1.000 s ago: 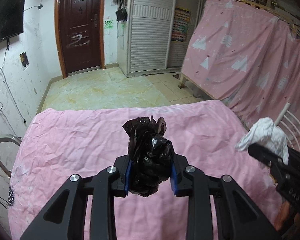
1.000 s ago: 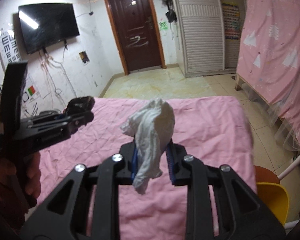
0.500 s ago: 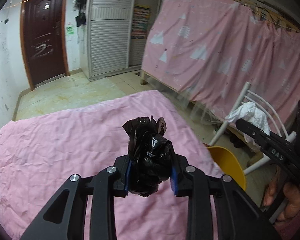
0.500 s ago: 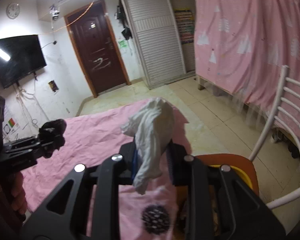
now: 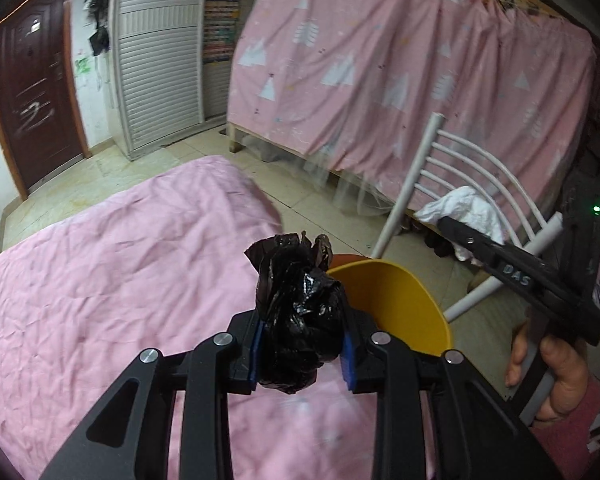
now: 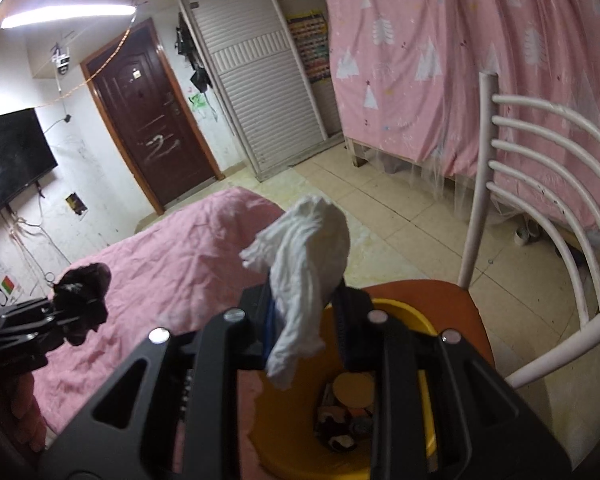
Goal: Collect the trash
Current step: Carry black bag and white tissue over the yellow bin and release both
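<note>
My left gripper (image 5: 302,350) is shut on a crumpled black plastic bag (image 5: 298,308), held above the pink bed's right edge next to the yellow bin (image 5: 400,304). My right gripper (image 6: 304,332) is shut on a crumpled white tissue (image 6: 304,256), held right over the yellow bin (image 6: 284,420), which stands on an orange chair seat (image 6: 452,304) and holds some trash. The right gripper with the tissue (image 5: 464,212) also shows in the left wrist view. The left gripper with the black bag (image 6: 82,296) shows at the left of the right wrist view.
The pink bed (image 5: 120,272) fills the left. A white chair back (image 6: 540,184) rises behind the bin. A pink curtained bunk (image 5: 400,68) stands beyond tiled floor (image 6: 400,224). A brown door (image 6: 148,128) and a grey shuttered wardrobe (image 6: 260,80) are at the back.
Both grippers have swung right from over the bed toward the chair. The yellow bin now lies under the right gripper and beside the left one. Both keep their loads.
</note>
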### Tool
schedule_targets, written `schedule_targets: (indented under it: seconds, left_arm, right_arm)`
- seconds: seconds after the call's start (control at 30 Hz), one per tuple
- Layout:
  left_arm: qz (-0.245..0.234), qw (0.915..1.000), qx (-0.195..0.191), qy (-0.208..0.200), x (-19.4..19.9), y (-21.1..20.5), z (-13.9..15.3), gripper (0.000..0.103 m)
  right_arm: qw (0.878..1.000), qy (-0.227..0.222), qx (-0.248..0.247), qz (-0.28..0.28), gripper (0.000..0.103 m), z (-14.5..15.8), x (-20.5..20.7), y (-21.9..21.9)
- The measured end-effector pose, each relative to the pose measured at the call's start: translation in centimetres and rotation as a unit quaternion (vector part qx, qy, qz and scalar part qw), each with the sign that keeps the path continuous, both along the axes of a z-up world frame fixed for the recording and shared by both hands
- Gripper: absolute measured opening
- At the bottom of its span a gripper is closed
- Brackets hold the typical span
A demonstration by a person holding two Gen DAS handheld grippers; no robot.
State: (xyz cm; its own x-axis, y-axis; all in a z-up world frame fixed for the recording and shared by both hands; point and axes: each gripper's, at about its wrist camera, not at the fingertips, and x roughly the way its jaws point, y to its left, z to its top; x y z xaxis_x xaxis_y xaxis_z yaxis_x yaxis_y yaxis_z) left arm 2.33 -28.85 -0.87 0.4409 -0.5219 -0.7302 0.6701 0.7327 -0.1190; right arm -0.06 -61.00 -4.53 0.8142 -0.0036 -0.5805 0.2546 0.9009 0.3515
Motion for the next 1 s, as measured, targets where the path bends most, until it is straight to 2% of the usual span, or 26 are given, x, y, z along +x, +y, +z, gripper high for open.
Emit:
schedule_targets:
  seconds: [0.13,0.2,0.27,0.33,0.6,0.63,0.7,0.77,0.83,1.0]
  left_arm:
    - [-0.021,0.9998,0.007,0.002,-1.1,-2.4,-0.4,0.020]
    - [-0.029,0.9995,0.010,0.005,-1.4,-3.3,-0.7,0.020]
    - [-0.037,0.9992,0.014,0.006,-1.7,-4.2,-0.9,0.020]
    - [-0.049,0.9986,0.019,0.006,-2.3,-5.2,-1.2,0.020]
    - [-0.084,0.9962,0.024,0.008,-3.8,-8.5,-2.2,0.021]
    - [-0.088,0.9958,0.025,0.009,-3.9,-8.8,-2.3,0.023]
    - [-0.093,0.9953,0.025,0.016,-4.0,-9.1,-2.6,0.035]
    - [-0.095,0.9951,0.025,0.013,-4.0,-9.2,-2.7,0.062]
    - [-0.093,0.9953,0.023,0.011,-3.9,-9.1,-2.7,0.067]
    - [-0.079,0.9966,0.018,0.014,-3.2,-8.0,-2.7,0.068]
  right_arm:
    - [1.000,0.010,0.007,-0.004,0.026,-1.2,-0.2,-1.0]
    - [1.000,0.013,0.013,-0.005,0.032,-1.6,-0.2,-1.6]
    - [1.000,0.013,0.017,-0.006,0.042,-1.8,-0.3,-1.9]
    - [1.000,0.011,0.019,-0.009,0.047,-1.8,-0.4,-2.2]
    - [0.999,-0.011,0.028,-0.037,0.048,-1.0,-1.4,-3.4]
    - [0.998,-0.015,0.029,-0.044,0.049,-0.9,-1.6,-3.6]
    - [0.998,-0.018,0.032,-0.049,0.052,-0.8,-1.7,-3.9]
    - [0.998,-0.021,0.032,-0.052,0.052,-0.6,-1.9,-4.1]
    - [0.998,-0.023,0.033,-0.053,0.053,-0.5,-2.0,-3.9]
    - [0.998,-0.027,0.027,-0.047,0.067,-0.2,-1.9,-3.3]
